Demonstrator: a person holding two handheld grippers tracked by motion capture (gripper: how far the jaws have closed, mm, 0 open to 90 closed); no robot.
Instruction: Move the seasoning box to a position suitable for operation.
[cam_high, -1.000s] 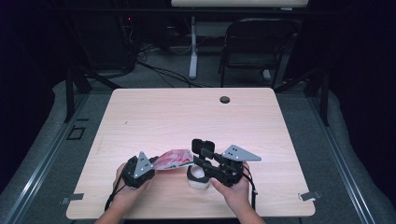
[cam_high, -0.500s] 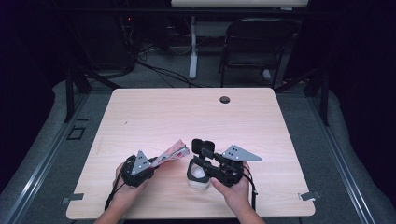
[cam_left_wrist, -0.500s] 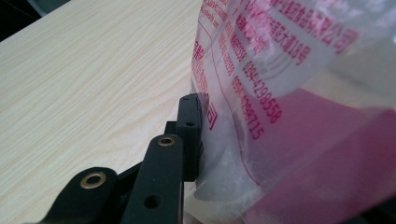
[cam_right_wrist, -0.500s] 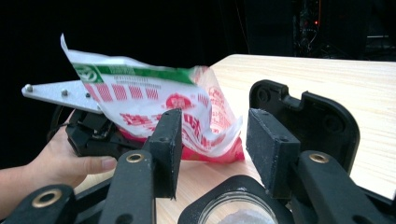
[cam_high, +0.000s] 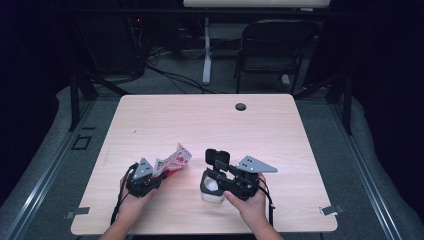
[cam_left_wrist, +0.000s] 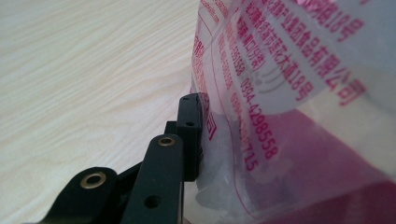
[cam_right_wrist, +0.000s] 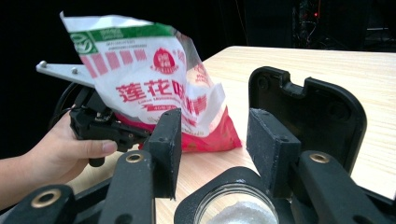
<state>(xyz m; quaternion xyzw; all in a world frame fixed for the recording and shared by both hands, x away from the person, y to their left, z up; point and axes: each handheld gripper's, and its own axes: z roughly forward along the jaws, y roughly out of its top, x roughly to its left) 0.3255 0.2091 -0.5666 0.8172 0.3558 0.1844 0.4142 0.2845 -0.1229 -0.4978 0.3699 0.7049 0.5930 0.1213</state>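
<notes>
Pale wooden table bears everything in this figure. Nearest us, we are resting the right gripper, jaws spread, over a black-lidded jar of white powder, its flip lid standing open. Beside it, we are pinching the red-and-white bag in the left gripper, tilted up off the wood. To pour well, we judge, the bag's mouth should be brought directly over the jar before tipping.
</notes>
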